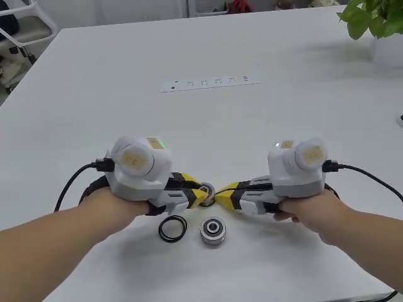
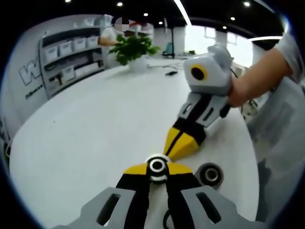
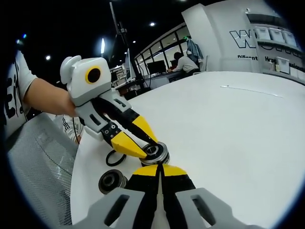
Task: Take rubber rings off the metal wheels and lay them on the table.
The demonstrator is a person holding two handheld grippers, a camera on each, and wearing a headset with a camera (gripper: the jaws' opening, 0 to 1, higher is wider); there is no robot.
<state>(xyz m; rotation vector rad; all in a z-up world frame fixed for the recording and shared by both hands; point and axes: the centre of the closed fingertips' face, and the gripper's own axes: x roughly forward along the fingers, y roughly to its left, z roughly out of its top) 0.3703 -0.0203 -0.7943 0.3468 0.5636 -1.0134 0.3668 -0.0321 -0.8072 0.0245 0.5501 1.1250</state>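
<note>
My left gripper (image 1: 201,192) is shut on a small metal wheel (image 1: 207,190) and holds it just above the white table (image 1: 264,119). In the left gripper view the wheel (image 2: 157,166) sits between the yellow tips. My right gripper (image 1: 221,194) faces it from the right with its jaws shut, tips against the wheel's rim (image 3: 156,151); I cannot tell whether they pinch the rubber. Two black rubber rings (image 1: 172,228) lie overlapped on the table below the left gripper. Beside them stands a second wheel (image 1: 213,230) with its black ring on.
A white power strip (image 1: 209,82) lies flat at mid-table. A potted plant (image 1: 371,19) stands at the far right corner and a chair (image 1: 16,38) beyond the left edge. Black cables (image 1: 371,176) trail from both grippers. The table's front edge (image 1: 352,296) is close.
</note>
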